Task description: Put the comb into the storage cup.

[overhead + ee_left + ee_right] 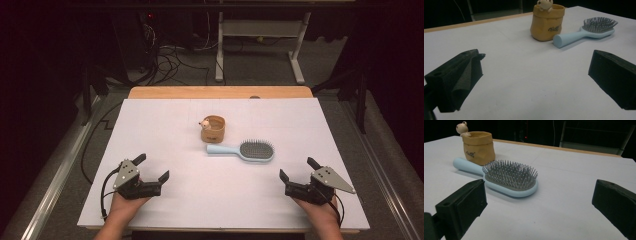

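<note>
Hairbrush (245, 150) lying flat on the white table (165, 130), bristles up, near the middle and slightly right. Pale blue body, grey bristle pad; handle pointing toward the left side in the high view. Handle end just beside the base of a tan pot (213, 129); contact between the two not determinable. Small pale animal figure (204, 123) perched at the pot's rim, partly cut off by the frame top in the left gripper view. Interior of the pot hidden from both gripper views; contents beyond the figure not made out. Dark lettering on the pot's front too small to read.

Brush well apart from both grippers, lying beyond and between them. Seen ahead of the left jaw in the right gripper view, and ahead toward the right jaw in the left gripper view.

Left gripper (149, 170) held in a hand at the near left of the table, jaws spread wide, nothing between them. Right gripper (297, 170) held at the near right, jaws likewise spread wide and gripping nothing.

Wooden edge strip visible beyond the white surface; room behind dark, detail hard to make out.
</note>
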The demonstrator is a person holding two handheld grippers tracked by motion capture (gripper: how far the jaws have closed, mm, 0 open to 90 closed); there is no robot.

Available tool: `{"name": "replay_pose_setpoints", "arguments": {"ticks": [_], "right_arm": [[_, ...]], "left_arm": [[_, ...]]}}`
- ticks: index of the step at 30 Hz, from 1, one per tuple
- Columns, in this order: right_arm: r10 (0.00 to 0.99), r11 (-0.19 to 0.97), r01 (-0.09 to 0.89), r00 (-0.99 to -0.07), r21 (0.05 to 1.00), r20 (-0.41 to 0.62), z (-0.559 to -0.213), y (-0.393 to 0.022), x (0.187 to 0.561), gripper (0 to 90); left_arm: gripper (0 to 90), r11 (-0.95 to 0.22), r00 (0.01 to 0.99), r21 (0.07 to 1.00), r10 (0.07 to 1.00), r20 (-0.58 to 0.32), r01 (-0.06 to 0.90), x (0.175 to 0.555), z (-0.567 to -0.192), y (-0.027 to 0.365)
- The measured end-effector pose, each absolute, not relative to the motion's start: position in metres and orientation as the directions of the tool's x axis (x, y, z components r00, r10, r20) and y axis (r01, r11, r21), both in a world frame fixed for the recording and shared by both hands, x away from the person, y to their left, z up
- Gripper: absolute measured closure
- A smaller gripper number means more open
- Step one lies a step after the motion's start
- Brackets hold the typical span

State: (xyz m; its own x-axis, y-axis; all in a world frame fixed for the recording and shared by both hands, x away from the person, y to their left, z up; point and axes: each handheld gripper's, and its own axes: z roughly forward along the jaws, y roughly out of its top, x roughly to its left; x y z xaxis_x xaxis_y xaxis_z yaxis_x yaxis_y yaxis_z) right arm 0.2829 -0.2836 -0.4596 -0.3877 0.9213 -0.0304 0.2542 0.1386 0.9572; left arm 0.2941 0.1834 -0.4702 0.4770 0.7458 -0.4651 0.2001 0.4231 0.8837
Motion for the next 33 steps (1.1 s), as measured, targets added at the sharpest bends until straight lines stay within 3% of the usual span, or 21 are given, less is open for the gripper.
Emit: {"name": "replay_pose_setpoints", "arguments": {"ticks": [17, 31, 33], "right_arm": [[0.919, 0.150, 0.253, -0.392, 0.956, -0.040, -0.4588, -0.2823, 0.2839, 0.6], [0.912, 0.170, 0.290, -0.408, 0.942, -0.039, -0.4586, -0.2810, 0.2835, 18.6], [0.906, 0.172, 0.296, -0.422, 0.940, -0.033, -0.4587, -0.2808, 0.2832, 25.6]], "left_arm": [[0.2, 0.459, 0.474, 0.868, 0.732, -0.490, 0.188, 0.2922, -0.4688, 0.1861], [0.2, 0.462, 0.480, 0.867, 0.727, -0.491, 0.188, 0.2909, -0.4677, 0.1854], [0.2, 0.463, 0.483, 0.866, 0.724, -0.492, 0.187, 0.2905, -0.4675, 0.1853]]}}
